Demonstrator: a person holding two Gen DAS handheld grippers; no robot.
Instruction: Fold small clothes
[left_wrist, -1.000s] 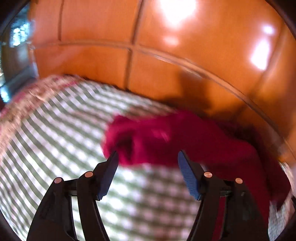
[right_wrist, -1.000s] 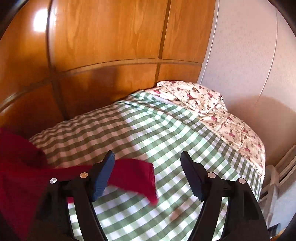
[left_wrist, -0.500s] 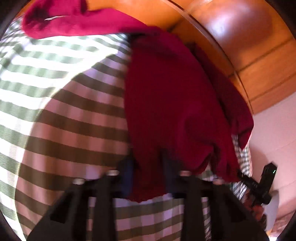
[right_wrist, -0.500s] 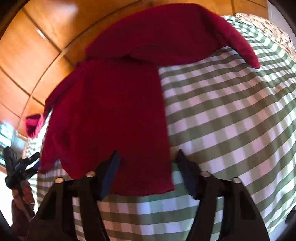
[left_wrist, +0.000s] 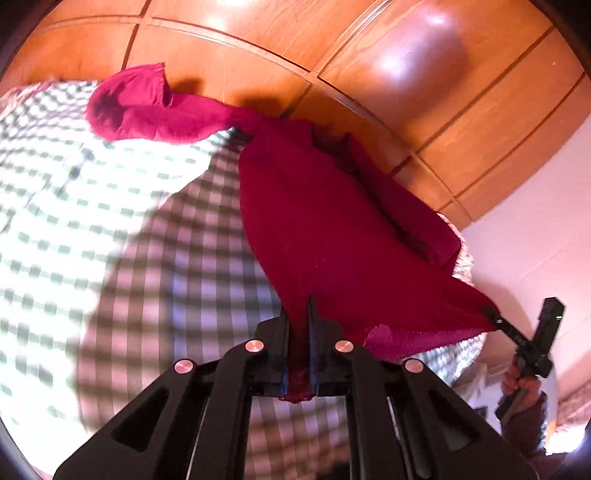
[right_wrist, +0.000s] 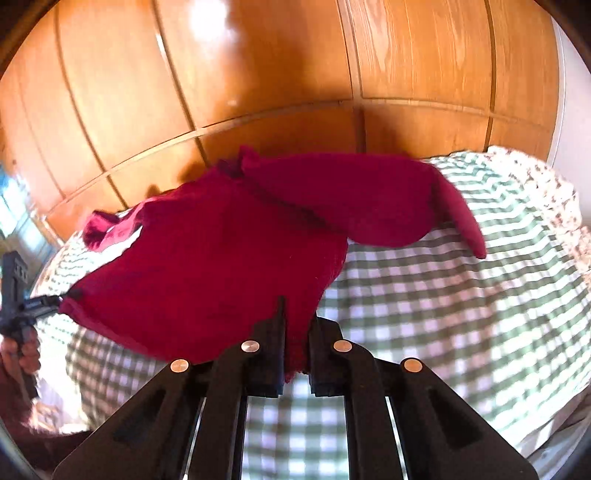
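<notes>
Through my left camera, my left gripper (left_wrist: 300, 332) is pinching the knitted crimson garment's (left_wrist: 332, 229) hem, jaws just having closed, above the gingham bedspread (left_wrist: 110, 240), while through my right camera, my right gripper (right_wrist: 295, 332) is clamping that soft garment's (right_wrist: 221, 266) other corner likewise.

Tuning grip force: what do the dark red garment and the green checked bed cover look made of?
Dark red garment: likely soft knit, matte; fuzzy raw-looking hem, limp drape. Green-and-white checked bed cover: probably thin woven cotton-like sheet, matte, flat weave; blur leaves it open.
</notes>
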